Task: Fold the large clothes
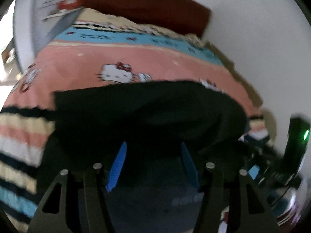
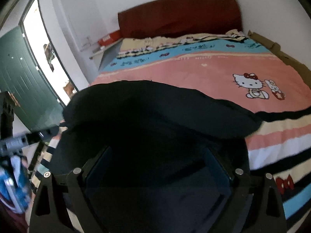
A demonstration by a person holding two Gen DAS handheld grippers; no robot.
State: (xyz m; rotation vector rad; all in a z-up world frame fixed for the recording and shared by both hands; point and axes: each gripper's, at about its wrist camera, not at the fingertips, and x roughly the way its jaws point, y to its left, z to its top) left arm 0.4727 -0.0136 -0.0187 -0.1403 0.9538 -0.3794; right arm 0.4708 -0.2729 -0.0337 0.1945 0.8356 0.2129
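Black fabric fills the gap between both hand-held grippers' spread fingers: left hand-held gripper (image 1: 153, 165), right hand-held gripper (image 2: 158, 167), neither visibly pinching. That dark garment (image 2: 155, 112) lies bunched at 6 o'clock on the bed (image 2: 204, 71), below the cartoon cat at 2 o'clock. Folding looks barely begun; no neat fold shows.

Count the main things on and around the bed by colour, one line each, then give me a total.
Black garment: 1
Pink, blue and striped bedspread: 1
Dark red headboard: 1
Red box beside the bed: 1
Green door: 1
Total: 5
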